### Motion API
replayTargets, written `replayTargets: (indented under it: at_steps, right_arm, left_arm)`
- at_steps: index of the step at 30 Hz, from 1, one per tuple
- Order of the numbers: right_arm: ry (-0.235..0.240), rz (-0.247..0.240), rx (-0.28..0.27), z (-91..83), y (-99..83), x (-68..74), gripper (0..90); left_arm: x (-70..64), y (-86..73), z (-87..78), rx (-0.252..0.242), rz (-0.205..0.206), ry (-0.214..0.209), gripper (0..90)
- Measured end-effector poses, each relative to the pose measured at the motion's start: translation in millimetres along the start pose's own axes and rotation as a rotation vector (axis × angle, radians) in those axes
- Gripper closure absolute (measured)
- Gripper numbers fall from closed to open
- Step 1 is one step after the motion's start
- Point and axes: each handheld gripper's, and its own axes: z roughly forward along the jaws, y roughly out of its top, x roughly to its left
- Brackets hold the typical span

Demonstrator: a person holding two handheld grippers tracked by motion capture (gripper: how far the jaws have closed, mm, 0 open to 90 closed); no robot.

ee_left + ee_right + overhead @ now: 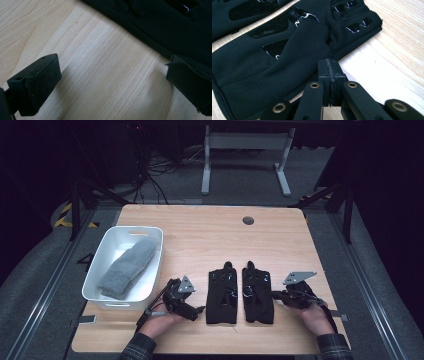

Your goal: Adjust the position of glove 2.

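Wooden table (200, 235) carries a white bin (107, 295) holding a grey sock (127, 267), apart from your work. Two black gloves (240, 292) lie flat between your grippers. Left gripper (192, 306) is spread beside the left glove (160, 27), ready to take its edge; right gripper (330, 75) is pressed together at the right glove (274, 62), holding nothing.

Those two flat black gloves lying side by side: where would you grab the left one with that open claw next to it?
Probably by its long outer edge near the cuff, coming in low from the left. The left black fabric glove lies flat on the wooden table, and the left gripper already sits open beside that edge, so one jaw could slide under it.
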Motion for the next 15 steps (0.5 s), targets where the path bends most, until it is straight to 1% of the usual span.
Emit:
replayTargets:
  at_steps: [5, 8, 9, 10, 11, 13, 15]
  right_arm:
    - [-0.013, 0.015, -0.025, -5.2, -1.8, -3.9, 89.5]
    - [-0.016, 0.037, -0.051, -9.1, -2.7, -7.5, 83.5]
    - [-0.018, 0.035, -0.057, -9.7, -2.6, -8.1, 83.2]
    - [-0.017, 0.032, -0.060, -10.2, -2.6, -8.3, 82.4]
    - [-0.018, 0.033, -0.064, -10.4, -2.4, -8.3, 81.6]
    - [-0.013, 0.037, -0.071, -11.3, -1.9, -7.9, 81.5]
    - [-0.014, 0.028, -0.079, -11.5, -1.1, -8.0, 81.3]
  left_arm:
    - [0.0, 0.0, 0.0, 0.000, 0.000, 0.000, 0.0]
    - [0.0, 0.2, 0.0, 0.001, 0.000, 0.000, 0.0]
    - [0.0, 0.2, 0.0, 0.001, 0.000, 0.000, 0.1]
    - [0.3, 1.4, -0.5, 0.012, -0.001, 0.003, 0.5]
    - [0.5, 2.4, -1.1, 0.015, -0.011, 0.008, 1.5]
    - [1.2, 3.8, -2.1, 0.022, -0.020, 0.018, 4.6]
    - [2.1, 5.2, -3.7, 0.036, -0.024, 0.020, 7.2]
